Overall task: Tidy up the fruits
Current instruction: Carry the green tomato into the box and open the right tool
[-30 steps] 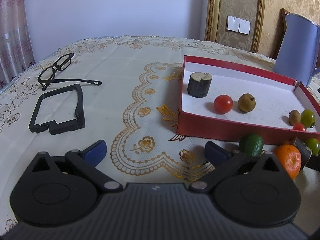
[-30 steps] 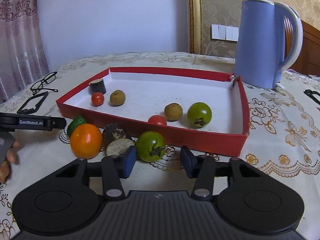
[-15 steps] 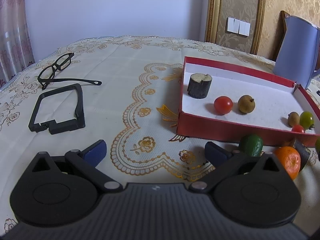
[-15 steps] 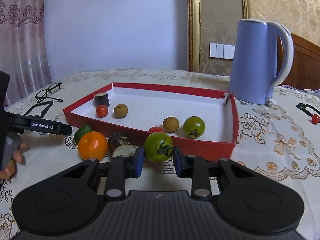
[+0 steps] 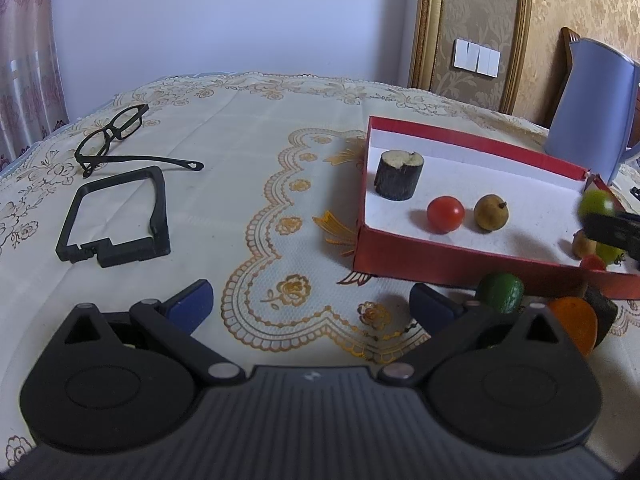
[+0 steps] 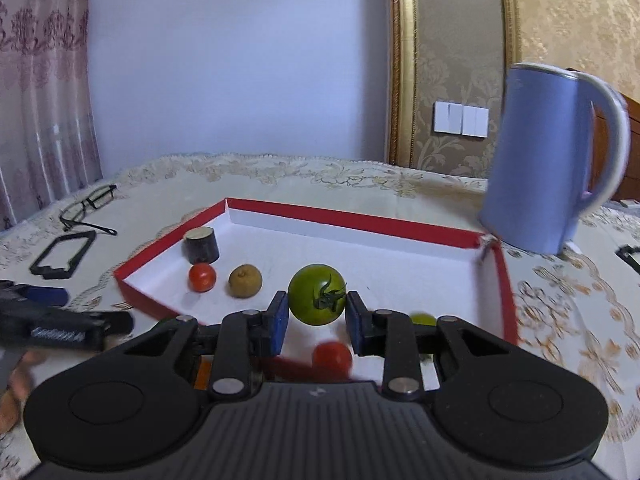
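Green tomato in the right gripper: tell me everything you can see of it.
The round green tomato looks smooth, glossy and unripe, with a dark green curled calyx facing the camera. It is clamped between the blue pads of the right gripper, one pad on each side, held in the air above the red-walled, white-floored tray. Nothing else touches it. In the left wrist view it appears only as a blur.

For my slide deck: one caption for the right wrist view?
Right tongs carry a green tomato above the red tray of fruit.
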Tool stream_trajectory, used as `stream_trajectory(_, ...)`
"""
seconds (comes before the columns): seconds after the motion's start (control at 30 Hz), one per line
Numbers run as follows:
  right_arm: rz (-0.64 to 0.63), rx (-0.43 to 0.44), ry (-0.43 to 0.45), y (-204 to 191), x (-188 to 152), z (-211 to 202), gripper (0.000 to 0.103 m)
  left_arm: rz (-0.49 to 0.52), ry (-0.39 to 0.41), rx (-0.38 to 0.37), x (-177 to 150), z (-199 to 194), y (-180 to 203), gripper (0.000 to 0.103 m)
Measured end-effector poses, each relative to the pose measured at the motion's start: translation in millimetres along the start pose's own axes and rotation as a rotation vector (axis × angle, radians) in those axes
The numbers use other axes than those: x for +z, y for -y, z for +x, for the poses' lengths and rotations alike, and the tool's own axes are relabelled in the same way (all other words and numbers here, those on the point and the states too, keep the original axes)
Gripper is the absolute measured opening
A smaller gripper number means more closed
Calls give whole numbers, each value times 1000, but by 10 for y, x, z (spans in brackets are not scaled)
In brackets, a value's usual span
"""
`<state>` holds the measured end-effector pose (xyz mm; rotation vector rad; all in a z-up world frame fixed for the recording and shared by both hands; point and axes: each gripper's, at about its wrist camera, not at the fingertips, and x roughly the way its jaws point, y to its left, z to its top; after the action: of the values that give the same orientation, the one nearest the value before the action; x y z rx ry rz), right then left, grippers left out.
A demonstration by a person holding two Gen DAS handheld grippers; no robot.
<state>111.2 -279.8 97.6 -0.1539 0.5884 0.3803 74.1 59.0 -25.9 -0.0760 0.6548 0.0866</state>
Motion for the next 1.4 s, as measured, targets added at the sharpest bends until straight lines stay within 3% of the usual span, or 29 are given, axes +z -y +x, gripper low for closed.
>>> stream_trajectory(0.47,-56,-28,-104,-153,49,644,30,-2,0,-1,1,0,-6,103)
stream_trajectory(0.73,-44,-23,-102,-98,22,554,31,-4,1,-3,1,-1,-8,103)
stream_trajectory(0.93,-38,-43,-24,1,-38,24,32,-9,3,-7,1,-4,-12,103)
stream_trajectory(0.97,-39,-52,-15,29,-68,-78,38,-10,4,-8,1,-5,-12,103)
stream_trajectory(1.03,-36,-93,-10,120,-173,-295,64,-15,5,-11,1,-8,-19,103)
stream_trajectory(1.07,-34,-116,-10,177,-229,-390,67,-17,6,-13,1,-10,-23,103)
stream_trajectory(1.23,12,-241,-9,527,-465,-698,68,-47,28,-45,-18,-65,-60,103)
stream_trajectory(1.4,144,-254,-70,915,-614,-627,68,25,114,-171,-77,-282,37,103)
